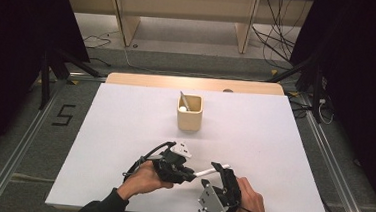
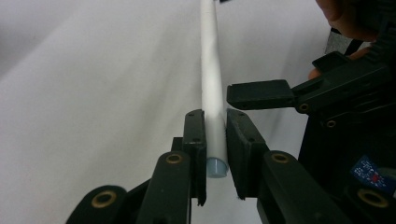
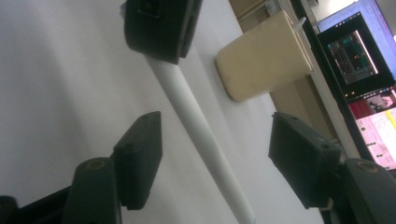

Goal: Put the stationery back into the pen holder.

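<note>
While the left gripper (image 1: 187, 175) has its fingers (image 2: 195, 135) clenched on the blunt end of the white pen (image 1: 211, 170), hold that hand dead still and let the right gripper (image 1: 220, 169) do the moving. Pen sits low over the near middle of the white tabletop (image 1: 124, 121), running left to right between the two hands, well short of the tan cup (image 1: 190, 113) further back. Right fingers (image 3: 140, 154) are released, straddling the shaft without touching; centre them on it, square to its axis, before squeezing, or the pen will likely twist in the left grip. My guess: a handover or cap pull, so grip clear of the left fingers. Left gripper view gives the clamp point and the grey plug at the pen's end (image 2: 216, 166). Right gripper view gives the gaps either side of the shaft, plus the monitors (image 3: 369, 88) off the tabletop's edge. High view gives the layout and another pen (image 1: 184, 100) standing in the cup.
</note>
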`<state>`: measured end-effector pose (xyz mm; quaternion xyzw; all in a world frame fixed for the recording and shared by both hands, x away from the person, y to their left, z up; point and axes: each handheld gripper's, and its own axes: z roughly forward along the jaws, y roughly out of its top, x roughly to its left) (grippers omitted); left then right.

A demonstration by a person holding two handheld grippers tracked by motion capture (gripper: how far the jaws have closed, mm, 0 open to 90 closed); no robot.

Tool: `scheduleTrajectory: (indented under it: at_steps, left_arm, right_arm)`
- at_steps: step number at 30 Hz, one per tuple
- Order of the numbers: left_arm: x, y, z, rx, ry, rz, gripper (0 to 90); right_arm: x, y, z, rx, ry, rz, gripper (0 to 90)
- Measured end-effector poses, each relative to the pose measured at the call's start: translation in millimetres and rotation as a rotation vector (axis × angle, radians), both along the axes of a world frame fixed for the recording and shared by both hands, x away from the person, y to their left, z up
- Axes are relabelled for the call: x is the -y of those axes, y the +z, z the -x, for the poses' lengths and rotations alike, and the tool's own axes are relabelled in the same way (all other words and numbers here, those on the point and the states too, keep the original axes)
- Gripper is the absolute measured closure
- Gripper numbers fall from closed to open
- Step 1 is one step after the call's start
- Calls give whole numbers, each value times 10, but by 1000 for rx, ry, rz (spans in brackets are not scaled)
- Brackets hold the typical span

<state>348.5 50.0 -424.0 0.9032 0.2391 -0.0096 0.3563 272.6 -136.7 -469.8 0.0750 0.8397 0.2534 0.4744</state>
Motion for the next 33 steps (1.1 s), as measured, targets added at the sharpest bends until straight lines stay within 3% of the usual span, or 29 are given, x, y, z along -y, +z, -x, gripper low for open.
scheduleTrajectory:
  at_steps: [13, 33]
  left_arm:
    - [-15, 30, 11, -12, -19, -17, 781]
    - [-3, 22, 21, -46, -57, -34, 781]
  right_arm:
    - [-65, -84, 57, 65, 54, 139, 545]
    - [-146, -182, 97, 144, 116, 278, 722]
